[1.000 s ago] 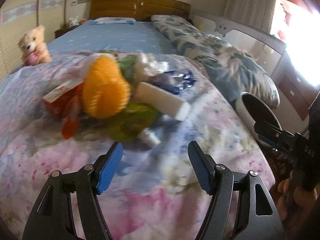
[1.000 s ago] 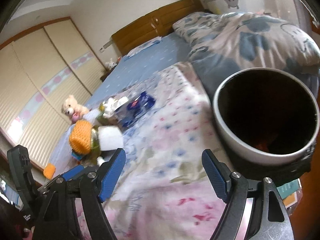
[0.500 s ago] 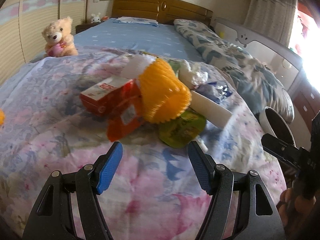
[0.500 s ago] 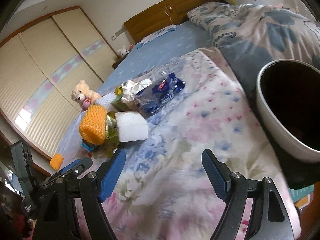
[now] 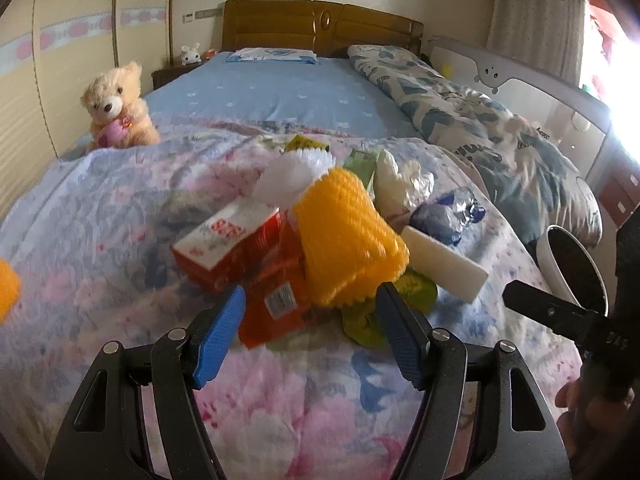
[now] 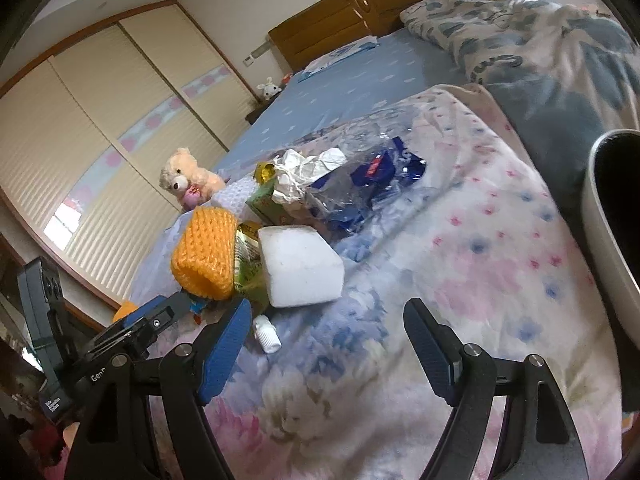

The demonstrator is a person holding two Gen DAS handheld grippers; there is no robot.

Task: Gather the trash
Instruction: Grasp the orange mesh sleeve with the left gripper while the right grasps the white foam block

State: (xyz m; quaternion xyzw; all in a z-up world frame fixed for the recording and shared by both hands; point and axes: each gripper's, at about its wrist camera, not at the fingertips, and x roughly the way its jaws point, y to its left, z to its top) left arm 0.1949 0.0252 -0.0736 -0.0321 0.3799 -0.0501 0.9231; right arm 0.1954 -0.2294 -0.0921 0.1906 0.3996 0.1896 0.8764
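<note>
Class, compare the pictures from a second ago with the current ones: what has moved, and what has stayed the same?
Both hands have swung toward the trash pile: the left gripper now has the orange foam net just beyond its fingers, and the right gripper has turned from the bin toward the white foam block. Nothing was gripped or released; both stayed open, the pile unmoved.
</note>
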